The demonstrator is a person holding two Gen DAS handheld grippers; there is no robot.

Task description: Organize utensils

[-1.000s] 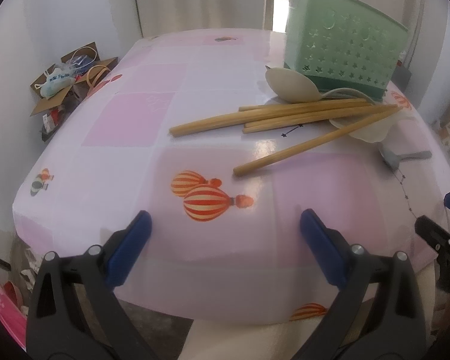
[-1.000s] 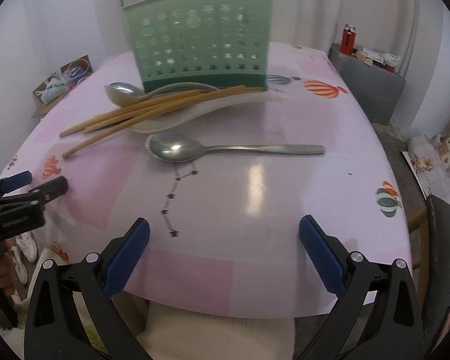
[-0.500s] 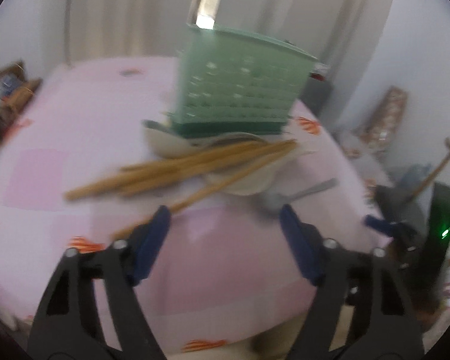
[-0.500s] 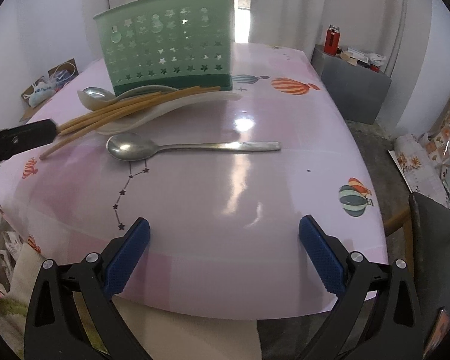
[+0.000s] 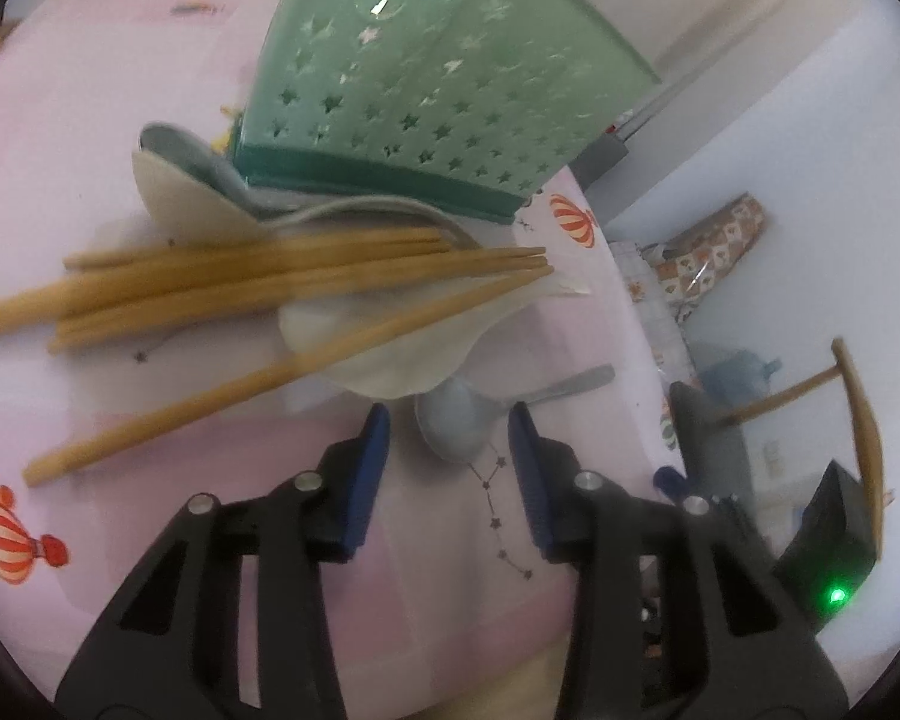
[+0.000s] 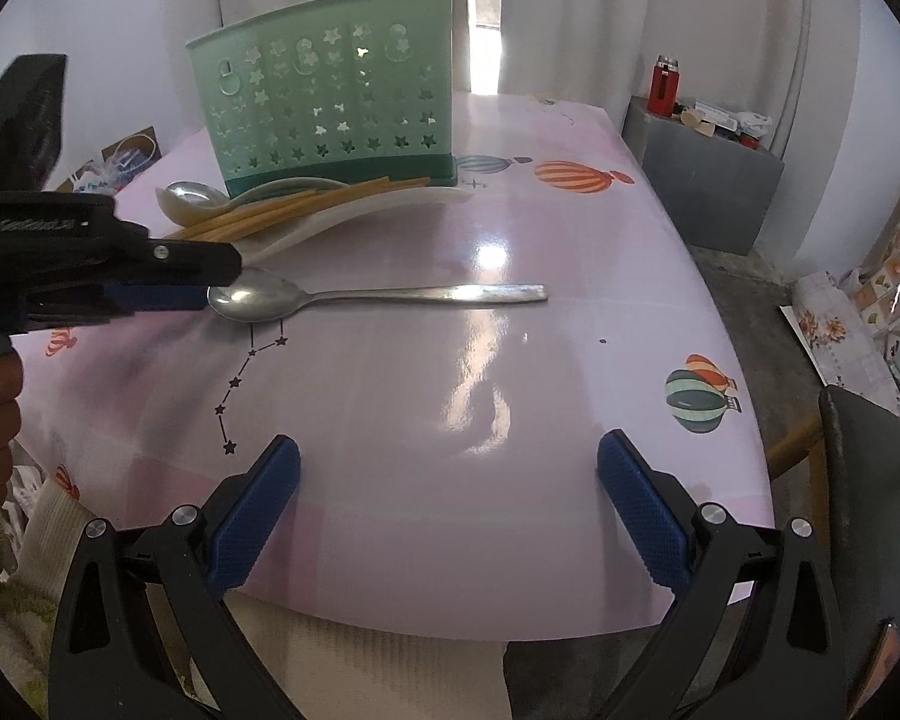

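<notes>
Pink balloon-print tabletop [image 6: 510, 420]. Silver metal spoon [image 6: 354, 295] lies flat mid-table, bowl to the left. Left tool [image 5: 447, 429]: jaws have just been closing, now partway, straddling the spoon's bowl; pads not seen pressing it. Right tool [image 6: 447, 492]: jaws wide, nothing between them, at the near edge. Green star-perforated plastic utensil holder [image 6: 330, 96] stands far; wooden chopsticks [image 5: 240, 282] and white ladles [image 5: 390, 354] lie piled before it.
</notes>
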